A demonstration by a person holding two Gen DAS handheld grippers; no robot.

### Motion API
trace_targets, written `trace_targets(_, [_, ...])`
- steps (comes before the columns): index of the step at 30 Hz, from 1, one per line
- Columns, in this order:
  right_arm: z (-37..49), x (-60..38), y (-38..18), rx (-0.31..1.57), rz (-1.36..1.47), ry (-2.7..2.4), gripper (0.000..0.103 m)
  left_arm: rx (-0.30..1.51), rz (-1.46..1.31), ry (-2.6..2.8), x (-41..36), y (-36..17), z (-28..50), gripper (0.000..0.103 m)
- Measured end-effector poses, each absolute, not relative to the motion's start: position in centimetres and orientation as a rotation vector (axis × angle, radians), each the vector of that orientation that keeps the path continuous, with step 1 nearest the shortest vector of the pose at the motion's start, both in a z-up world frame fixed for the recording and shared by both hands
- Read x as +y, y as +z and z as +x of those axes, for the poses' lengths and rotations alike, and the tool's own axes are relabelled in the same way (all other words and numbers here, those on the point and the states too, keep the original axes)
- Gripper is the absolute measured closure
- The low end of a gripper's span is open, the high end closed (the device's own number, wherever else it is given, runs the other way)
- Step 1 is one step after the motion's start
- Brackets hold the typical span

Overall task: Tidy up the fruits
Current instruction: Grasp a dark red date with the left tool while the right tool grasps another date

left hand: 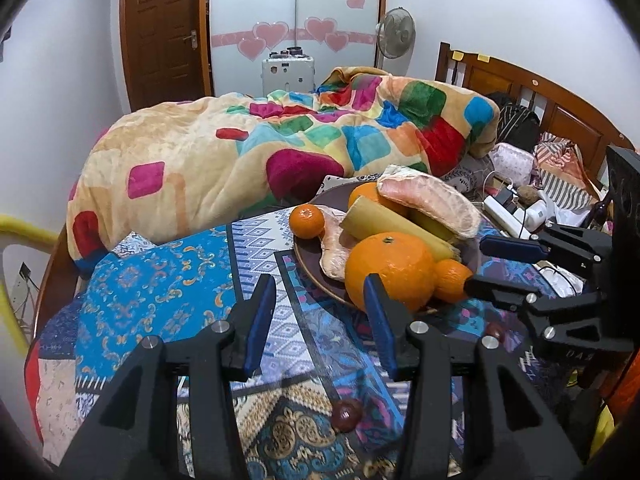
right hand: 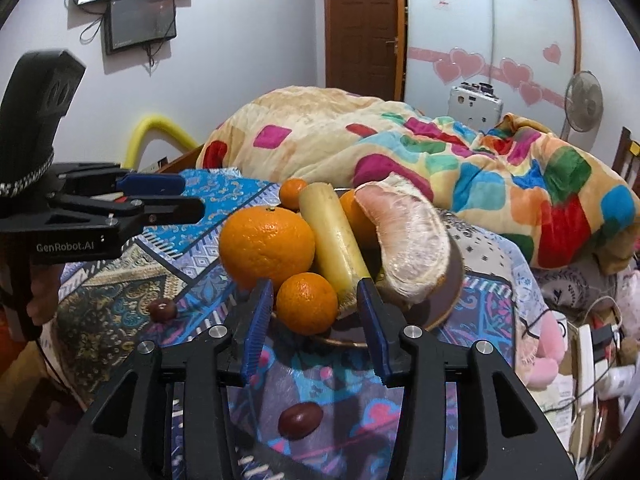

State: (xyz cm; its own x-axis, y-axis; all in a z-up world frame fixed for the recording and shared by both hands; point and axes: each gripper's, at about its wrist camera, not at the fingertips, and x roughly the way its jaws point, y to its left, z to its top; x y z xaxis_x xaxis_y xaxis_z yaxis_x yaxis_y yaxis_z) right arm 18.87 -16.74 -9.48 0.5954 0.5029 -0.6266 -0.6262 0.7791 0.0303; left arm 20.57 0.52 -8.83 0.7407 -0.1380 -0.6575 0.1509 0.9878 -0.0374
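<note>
A dark plate (right hand: 452,292) on the patterned cloth holds a big orange (right hand: 267,242), a pale yellow stick-shaped piece (right hand: 334,236), a peeled pomelo segment (right hand: 408,240) and mandarins. A small mandarin (right hand: 307,303) sits at the plate's front rim, just at the tips of my right gripper (right hand: 316,320); the pads stand apart from it, so the gripper is open. My left gripper (left hand: 320,320) is open and empty, low over the cloth, left of the plate (left hand: 308,264) and the big orange (left hand: 390,270). Two dark red dates (right hand: 300,420) (right hand: 163,310) lie on the cloth.
A bed with a colourful blanket (left hand: 280,148) runs right behind the table. Power strips, cables and clutter (left hand: 516,208) lie to the right of the plate. Another mandarin (left hand: 307,221) sits at the plate's far left rim.
</note>
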Motion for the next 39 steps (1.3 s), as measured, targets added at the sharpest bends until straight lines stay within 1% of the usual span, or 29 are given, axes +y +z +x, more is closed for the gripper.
trace_targets(3, [17.7,-17.5,-8.6,0.648,-0.175,0.650,0.063,0.705,0.014,-0.155,0.3,-8.2,19.1,0.057])
trace_targets(5, [16.7,-18.0,-8.0,0.638,-0.163,0.638,0.063,0.697,0.015,-0.150,0.2,-7.8,18.2,0.055])
trace_targets(7, [15.9,-18.4,-7.7,0.631,-0.153,0.628,0.062,0.689,0.020,-0.141,0.0,-7.6,17.4,0.050])
trace_targets(11, [14.4,-19.3,-7.3,0.626,-0.137,0.612,0.059,0.675,0.037,-0.123,-0.2,-7.4,15.3,0.043])
trace_targets(13, [13.7,-19.7,-7.3,0.625,-0.128,0.600,0.055,0.678,0.031,-0.118,-0.1,-7.6,14.6,0.039])
trace_targets(15, [13.3,-19.9,-7.7,0.632,-0.126,0.586,0.053,0.689,0.024,-0.112,0.0,-8.0,13.9,0.039])
trace_targets(24, [12.8,-20.2,-10.9,0.703,-0.141,0.552,0.052,0.766,0.009,-0.105,0.4,-11.4,13.2,0.038])
trace_targets(30, [13.6,-19.9,-13.1,0.756,-0.140,0.554,0.052,0.802,-0.009,-0.120,0.6,-13.6,14.0,0.040])
trace_targets(33, [14.0,-19.7,-13.6,0.764,-0.135,0.553,0.053,0.823,-0.014,-0.143,0.5,-14.4,14.4,0.047])
trace_targets(35, [14.4,-19.6,-13.9,0.772,-0.129,0.556,0.056,0.840,-0.013,-0.154,0.3,-15.0,14.8,0.051])
trace_targets(36, [14.5,-19.5,-14.0,0.776,-0.125,0.556,0.059,0.852,-0.020,-0.165,0.3,-15.3,15.1,0.054])
trace_targets(37, [14.7,-19.4,-14.1,0.774,-0.123,0.556,0.060,0.859,-0.025,-0.170,0.2,-15.5,15.2,0.058])
trace_targets(39, [14.8,-19.4,-14.2,0.765,-0.122,0.555,0.061,0.852,-0.023,-0.164,0.1,-15.6,15.4,0.058])
